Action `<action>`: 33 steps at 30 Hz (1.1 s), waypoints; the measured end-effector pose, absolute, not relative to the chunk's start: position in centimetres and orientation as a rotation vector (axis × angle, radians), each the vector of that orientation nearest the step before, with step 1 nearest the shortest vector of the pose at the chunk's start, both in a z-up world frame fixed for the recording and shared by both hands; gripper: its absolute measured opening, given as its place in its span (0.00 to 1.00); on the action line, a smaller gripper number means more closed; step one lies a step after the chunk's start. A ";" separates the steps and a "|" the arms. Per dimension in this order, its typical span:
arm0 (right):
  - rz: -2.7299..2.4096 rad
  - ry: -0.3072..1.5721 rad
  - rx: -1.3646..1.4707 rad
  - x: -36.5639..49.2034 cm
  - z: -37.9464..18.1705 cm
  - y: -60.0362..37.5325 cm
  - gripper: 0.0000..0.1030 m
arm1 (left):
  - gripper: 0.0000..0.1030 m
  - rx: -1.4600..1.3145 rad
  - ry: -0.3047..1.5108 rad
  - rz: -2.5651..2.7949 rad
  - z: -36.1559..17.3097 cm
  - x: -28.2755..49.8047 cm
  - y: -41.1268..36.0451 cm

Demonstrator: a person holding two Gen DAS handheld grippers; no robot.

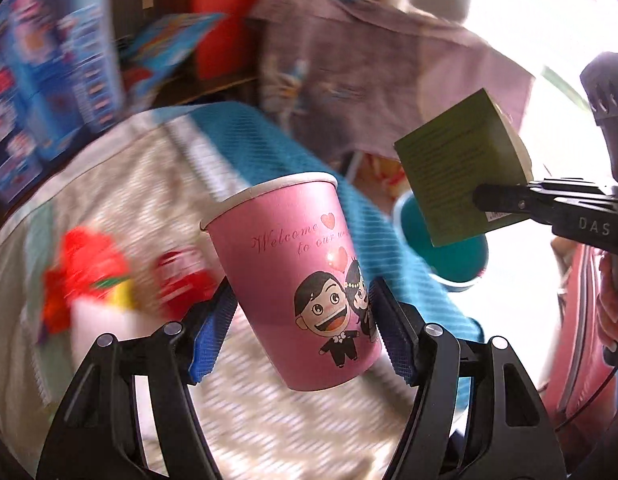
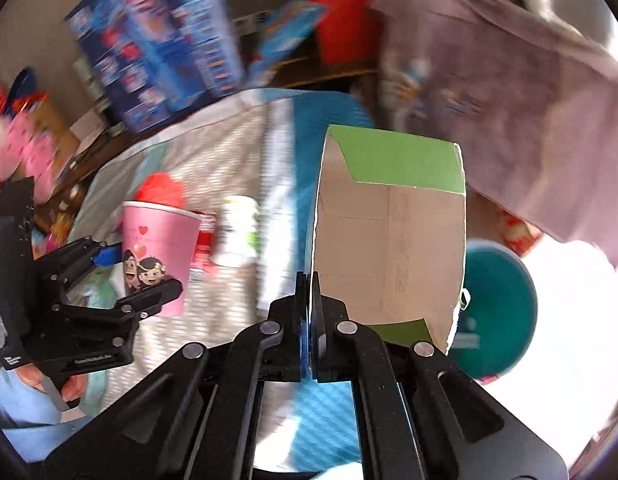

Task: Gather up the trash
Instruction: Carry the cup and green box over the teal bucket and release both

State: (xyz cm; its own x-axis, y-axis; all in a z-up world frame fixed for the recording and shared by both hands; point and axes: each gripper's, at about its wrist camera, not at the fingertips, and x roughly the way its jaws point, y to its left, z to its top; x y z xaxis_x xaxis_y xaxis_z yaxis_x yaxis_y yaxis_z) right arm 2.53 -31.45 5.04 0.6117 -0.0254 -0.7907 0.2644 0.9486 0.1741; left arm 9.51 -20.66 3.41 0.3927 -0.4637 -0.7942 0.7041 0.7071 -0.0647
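1. Both views are bright, lit by daylight from the right; that side is blown out to plain white in each.
2. The background is smeared with motion blur: the blue boxes [image 1: 49, 92], the purple cloth [image 2: 509, 92] and the striped bedding [image 1: 121, 200] show no sharp edges.
3. The pink cup [image 1: 297, 280] and the green carton [image 2: 389, 232] are sharp, with print on the cup readable.
4. Fisheye bending curves straight lines near the edges, and the corners fall off to black.
5. Shadows are soft and faint.
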 end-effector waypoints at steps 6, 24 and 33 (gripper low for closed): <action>-0.298 0.944 0.364 -2.1 0.8 -40.2 0.01 | 0.66 0.413 0.935 -0.854 0.8 8.1 -30.5; -0.373 1.035 0.508 -4.9 -7.3 -50.0 0.02 | 0.70 0.558 1.061 -0.979 -7.7 7.6 -48.0; -0.366 1.061 0.520 -4.7 -8.4 -50.3 0.02 | 0.79 0.567 1.070 -0.926 -8.8 8.5 -47.2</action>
